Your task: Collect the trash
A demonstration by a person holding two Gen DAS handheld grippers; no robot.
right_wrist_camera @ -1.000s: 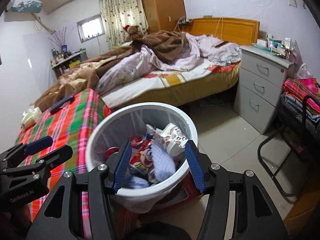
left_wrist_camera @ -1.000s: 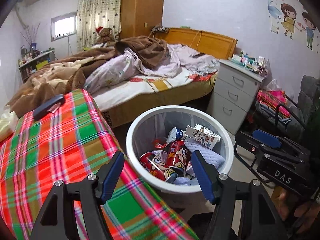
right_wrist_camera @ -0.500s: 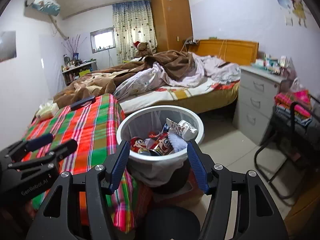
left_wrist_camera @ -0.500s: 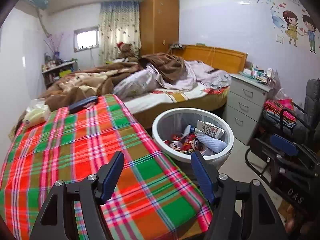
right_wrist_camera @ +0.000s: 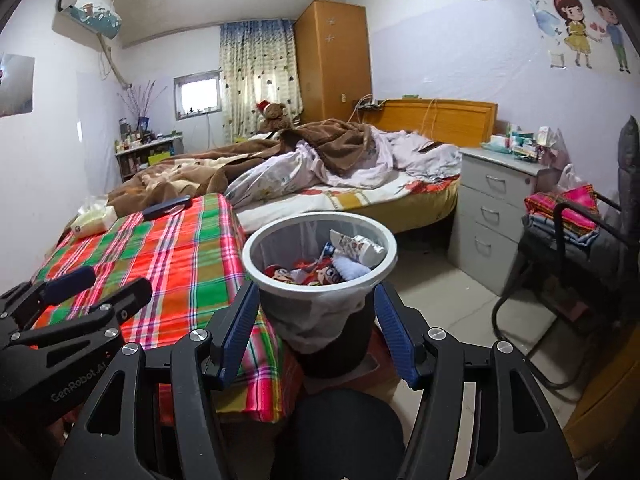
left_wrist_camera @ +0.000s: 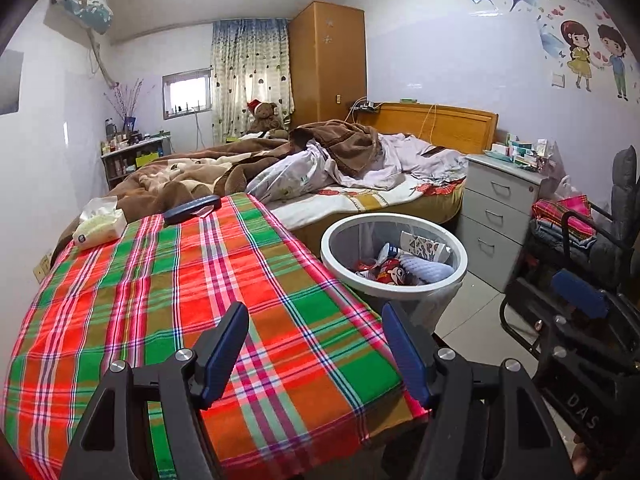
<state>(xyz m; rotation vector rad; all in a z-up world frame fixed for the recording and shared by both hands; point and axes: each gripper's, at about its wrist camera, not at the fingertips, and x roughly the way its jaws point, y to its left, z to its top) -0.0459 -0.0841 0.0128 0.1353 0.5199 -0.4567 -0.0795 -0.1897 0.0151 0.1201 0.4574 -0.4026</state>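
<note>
A white-rimmed trash bin [left_wrist_camera: 326, 246] with a clear liner stands on the floor between the table and the bed. Red snack wrappers, a printed carton and a white cloth [left_wrist_camera: 390, 272] fill its lower part. My left gripper [left_wrist_camera: 314, 312] hangs over the plaid table's near corner, open, with nothing between its blue pads. In the right wrist view the bin [right_wrist_camera: 248, 258] stands just ahead of my right gripper [right_wrist_camera: 316, 292]. That gripper is open and empty, its jaws framing the bin from a distance. The left gripper [right_wrist_camera: 104, 284] shows at the left edge.
The table under the red-green plaid cloth [left_wrist_camera: 160, 300] carries a tissue pack [left_wrist_camera: 100, 226] and a dark case [left_wrist_camera: 192, 205]. An unmade bed [left_wrist_camera: 360, 184] lies behind. At the right are a grey nightstand [left_wrist_camera: 496, 208] and a chair with clothes [left_wrist_camera: 568, 232]. A black stool [right_wrist_camera: 340, 432] sits below the right gripper.
Both grippers have drawn back from the bin, which now looks smaller and farther off. More of the table and room shows. The right jaws stand slightly wider.
</note>
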